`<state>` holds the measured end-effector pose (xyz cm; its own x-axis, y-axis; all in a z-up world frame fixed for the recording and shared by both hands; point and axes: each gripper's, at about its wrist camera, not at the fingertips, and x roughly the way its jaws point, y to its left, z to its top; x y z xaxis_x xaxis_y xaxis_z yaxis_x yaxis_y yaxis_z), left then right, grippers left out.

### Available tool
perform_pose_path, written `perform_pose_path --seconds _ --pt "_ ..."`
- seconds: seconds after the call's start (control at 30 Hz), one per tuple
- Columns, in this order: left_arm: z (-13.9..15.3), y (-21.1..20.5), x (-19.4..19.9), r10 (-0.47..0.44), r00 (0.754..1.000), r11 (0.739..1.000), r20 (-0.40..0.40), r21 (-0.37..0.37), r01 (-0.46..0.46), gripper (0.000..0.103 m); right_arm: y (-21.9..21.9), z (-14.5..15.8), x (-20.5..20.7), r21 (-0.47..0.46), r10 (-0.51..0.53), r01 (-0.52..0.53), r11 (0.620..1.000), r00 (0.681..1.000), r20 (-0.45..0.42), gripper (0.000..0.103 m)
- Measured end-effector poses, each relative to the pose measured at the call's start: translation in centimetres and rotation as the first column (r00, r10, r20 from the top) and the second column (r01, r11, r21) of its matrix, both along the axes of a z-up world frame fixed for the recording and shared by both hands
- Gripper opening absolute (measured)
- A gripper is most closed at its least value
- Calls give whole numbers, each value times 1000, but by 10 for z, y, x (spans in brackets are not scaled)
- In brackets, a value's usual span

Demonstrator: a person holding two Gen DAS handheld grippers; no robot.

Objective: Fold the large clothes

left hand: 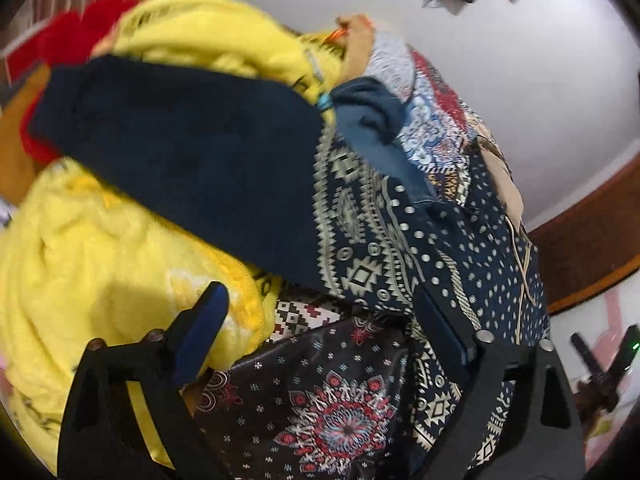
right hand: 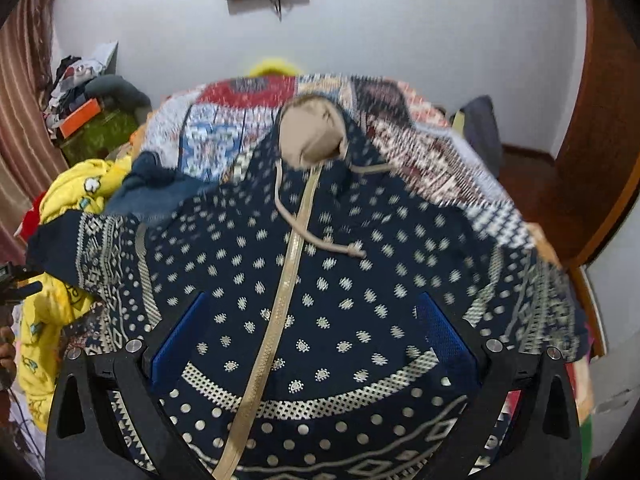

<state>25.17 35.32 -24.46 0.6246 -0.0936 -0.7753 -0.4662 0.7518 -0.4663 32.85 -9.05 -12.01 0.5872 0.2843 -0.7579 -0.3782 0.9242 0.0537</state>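
Observation:
A navy hooded jacket (right hand: 320,272) with white dots, a beige zipper and a beige-lined hood (right hand: 312,136) lies spread front-up on the bed. My right gripper (right hand: 312,312) is open, its blue-padded fingers (right hand: 440,332) wide apart over the jacket's lower front. In the left wrist view the same jacket (left hand: 452,248) shows its patterned sleeve side. My left gripper (left hand: 324,300) is open beside that side, with one pad (left hand: 204,332) against a yellow fleece garment (left hand: 100,260) and the other against the jacket.
A patchwork bedspread (right hand: 420,136) covers the bed. A dark navy garment (left hand: 180,152), a red cloth (left hand: 76,32) and a dark floral fabric (left hand: 320,408) lie by the left gripper. A clutter pile (right hand: 88,100) sits far left; a wooden door (right hand: 600,120) stands right.

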Motion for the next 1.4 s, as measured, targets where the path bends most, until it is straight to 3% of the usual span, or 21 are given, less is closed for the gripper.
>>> perform_pose_path --seconds 0.17,0.33,0.4,0.53,0.6,0.77,0.83,1.0,1.2,1.3,1.4 --pt "-20 21 13 34 999 997 0 -66 -34 82 3 -20 17 17 5 -4 1000 996 -84 101" --pt "-33 49 23 102 995 989 0 -106 -102 74 0 -26 21 31 4 -1 1000 994 -114 101" --pt "-35 56 25 134 991 985 5 -106 -132 65 -1 -26 21 33 1 3 999 993 -116 101" --pt "-26 60 27 177 984 984 -25 -5 -178 40 -4 -23 19 39 -10 15 999 994 -108 101" --pt "-18 56 28 204 978 976 -42 81 -200 21 -5 -19 18 38 -13 17 999 995 -100 101" --pt "13 32 38 209 977 932 -41 310 -186 13 -12 -7 14 39 -20 23 999 997 -81 101" --pt "36 11 44 177 984 899 -16 409 -155 10 -15 -3 10 44 -19 23 999 997 -74 101" --pt "92 -38 57 42 995 852 90 517 -82 8 -24 11 2 37 -19 21 999 999 -47 101" --pt "139 -112 91 -171 968 870 184 489 60 5 -41 24 -5 47 -25 25 999 1000 -16 101" --pt "142 -154 112 -260 946 876 193 459 148 3 -50 29 -8 47 -31 31 998 1000 0 101" --pt "131 -198 129 -346 923 858 168 453 240 3 -59 32 -10 42 -36 35 998 999 6 101"
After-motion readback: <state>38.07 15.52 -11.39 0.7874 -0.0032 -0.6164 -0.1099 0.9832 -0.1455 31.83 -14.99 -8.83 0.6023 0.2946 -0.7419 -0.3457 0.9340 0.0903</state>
